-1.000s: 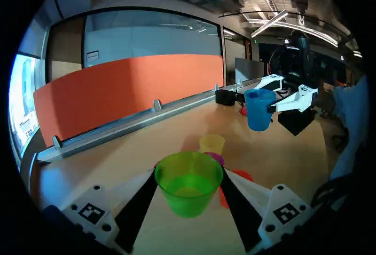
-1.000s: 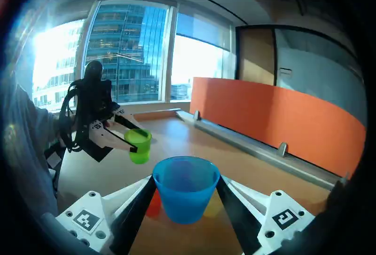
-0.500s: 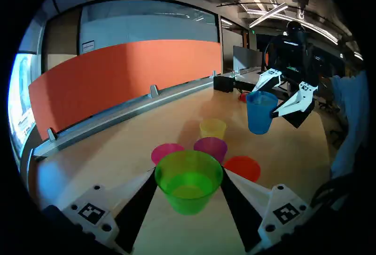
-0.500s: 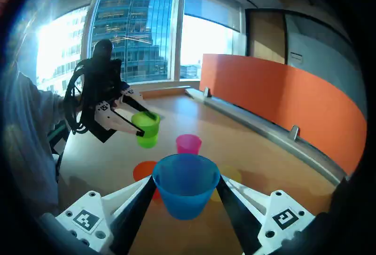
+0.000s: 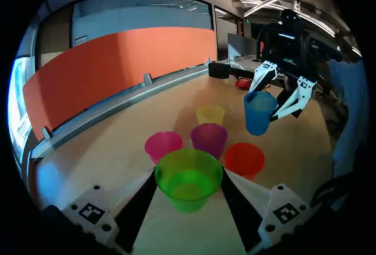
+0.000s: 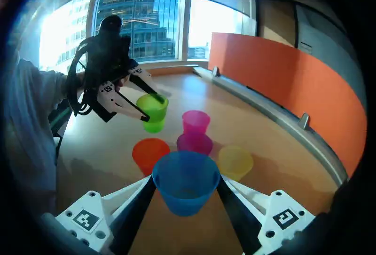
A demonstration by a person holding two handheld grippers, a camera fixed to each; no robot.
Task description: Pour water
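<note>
**hobbybot_dan:** What have you got hold of there, and how's the grip?

**me:** Starting on my left, my left gripper [image 5: 188, 176] is closed partway round the green cup [image 5: 189, 187]. There's a finger pressing each side just under the rim, and the cup is upright and up off the table [image 5: 108, 151]. Might be a little liquid in the bottom, hard to say. I'd guess it's thin plastic, so light, a bit flexy, with slick walls. Squeeze too hard and it goes oval, too soft and it slides once tilted. Under the rim is where it's stiffest, so that's where I'd take it.

**hobbybot_dan:** Anything in the way?

**me:** On the table below, left to right, there's a pink cup [image 5: 163, 144], then a purple cup [image 5: 209, 138] with a yellow cup [image 5: 210, 114] behind it, then a red cup [image 5: 244, 158]. They're all upright and bunched close. Further right, my right gripper [image 6: 185, 179] has the blue cup [image 6: 185, 194] pinched the same way, in the air beyond the red one. Nothing sits between the two held cups, but that cluster is right underneath, and I reckon a low swing would knock them over.
</note>
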